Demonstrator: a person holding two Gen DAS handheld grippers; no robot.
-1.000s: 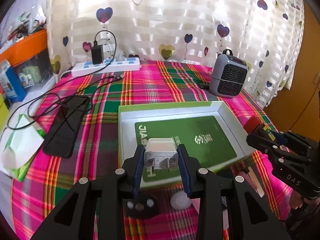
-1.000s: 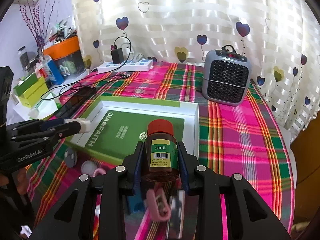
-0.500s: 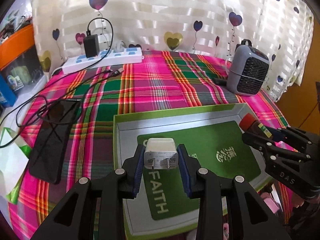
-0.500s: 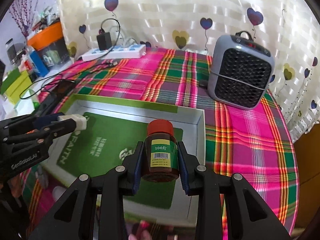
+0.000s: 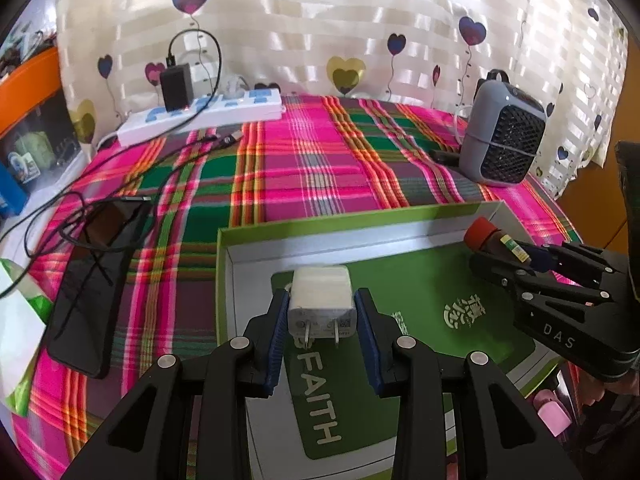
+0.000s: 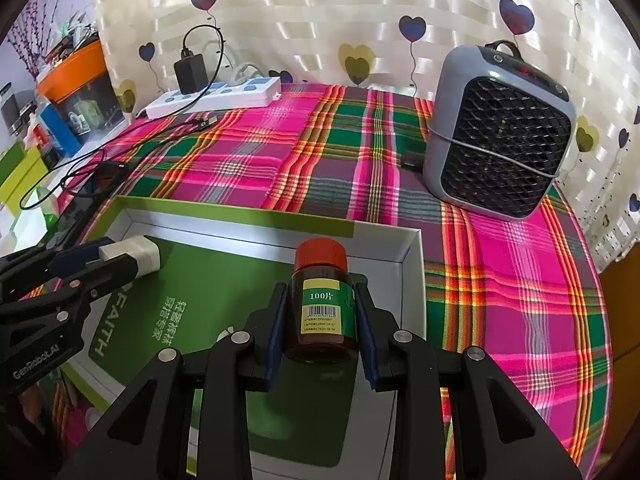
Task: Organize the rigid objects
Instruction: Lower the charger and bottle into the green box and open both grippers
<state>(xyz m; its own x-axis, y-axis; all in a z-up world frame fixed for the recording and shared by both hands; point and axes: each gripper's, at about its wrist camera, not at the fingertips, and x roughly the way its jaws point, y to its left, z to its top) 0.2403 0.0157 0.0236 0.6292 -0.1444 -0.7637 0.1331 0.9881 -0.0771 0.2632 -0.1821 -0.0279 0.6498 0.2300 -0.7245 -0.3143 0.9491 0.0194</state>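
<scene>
My pads hide the bottle's (image 6: 324,304) sides; small label print unreadable. Box's (image 5: 256,236) near edge cut off behind my claw. Pink thing (image 5: 554,420) half hidden.

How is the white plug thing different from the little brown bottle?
The white charger plug is boxy, with two metal prongs; the brown pill bottle is round, with a red cap and green label. The left hand-held gripper holds the plug; the right hand-held gripper holds the bottle. Both hang over the green box.
</scene>
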